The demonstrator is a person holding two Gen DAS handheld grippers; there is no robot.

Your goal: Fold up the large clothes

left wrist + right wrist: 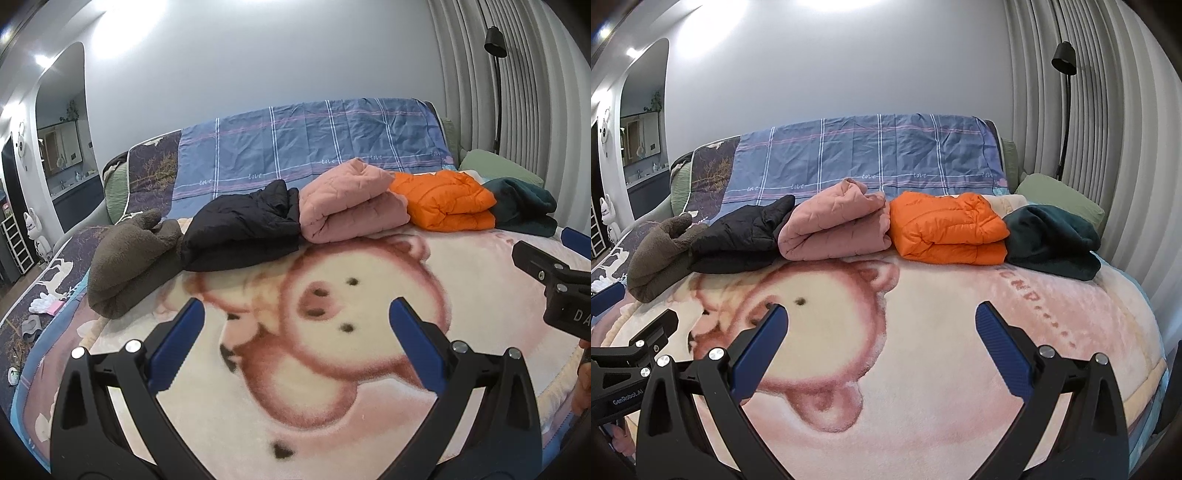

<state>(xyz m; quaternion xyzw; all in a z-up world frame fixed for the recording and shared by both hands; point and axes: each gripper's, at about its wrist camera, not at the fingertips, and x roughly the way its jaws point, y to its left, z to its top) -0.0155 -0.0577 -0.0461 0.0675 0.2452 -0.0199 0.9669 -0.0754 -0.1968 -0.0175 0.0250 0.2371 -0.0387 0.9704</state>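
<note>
Five folded garments lying in row at far edge of pig-print blanket (369,369): brown fleece (129,258), black jacket (240,232), pink jacket (351,206), orange jacket (443,201), dark green fleece (524,206). Checked sheet (314,140) draping behind. Left gripper (295,314) and right gripper (881,314) hovering side by side over blanket, fingers spread wide, gripping nothing.

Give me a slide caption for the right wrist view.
Open right gripper over pig blanket, facing five folded garments.
</note>
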